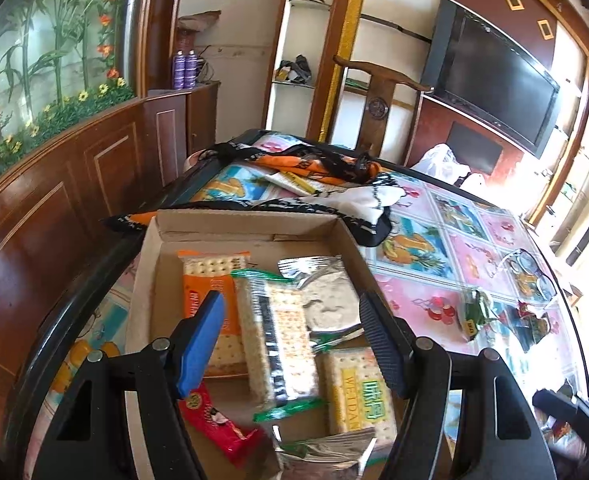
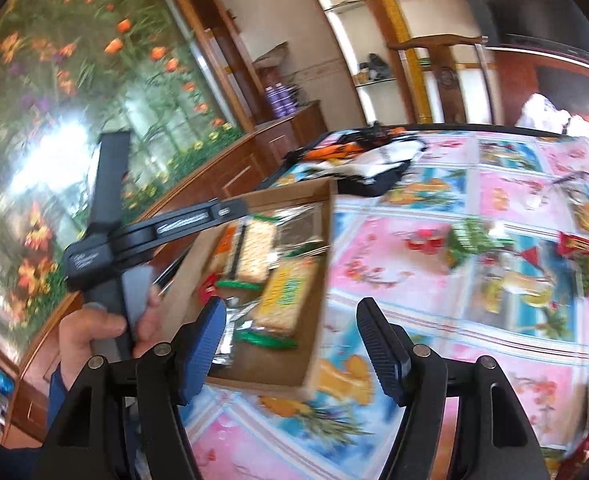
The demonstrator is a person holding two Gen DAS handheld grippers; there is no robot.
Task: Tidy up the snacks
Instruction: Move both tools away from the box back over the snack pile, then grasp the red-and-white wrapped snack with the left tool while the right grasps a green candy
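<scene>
Both claws spread and empty: left gripper [image 1: 292, 334] poised over the cardboard box [image 1: 250, 222] of crackers, right gripper [image 2: 290, 332] aimed toward loose green packet [image 2: 470, 236], likely next in

Dark television [image 1: 498, 76], patterned scarf [image 1: 334, 184], eyeglasses [image 1: 528, 270]

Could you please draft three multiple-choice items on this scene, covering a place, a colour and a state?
1. Where does the yellow-labelled cracker pack lie?
A. in the cardboard box
B. on the tablecloth
C. on a shelf

2. What colour is the long wrapper at the box's near corner?
A. blue
B. red
C. white

3. How does the left gripper stand?
A. shut on a pack
B. shut on nothing
C. open, holding nothing

Key: 1 A, box walls surround it; 2 B, it is plainly red; 3 C, its fingers stand apart above the packs.
</scene>
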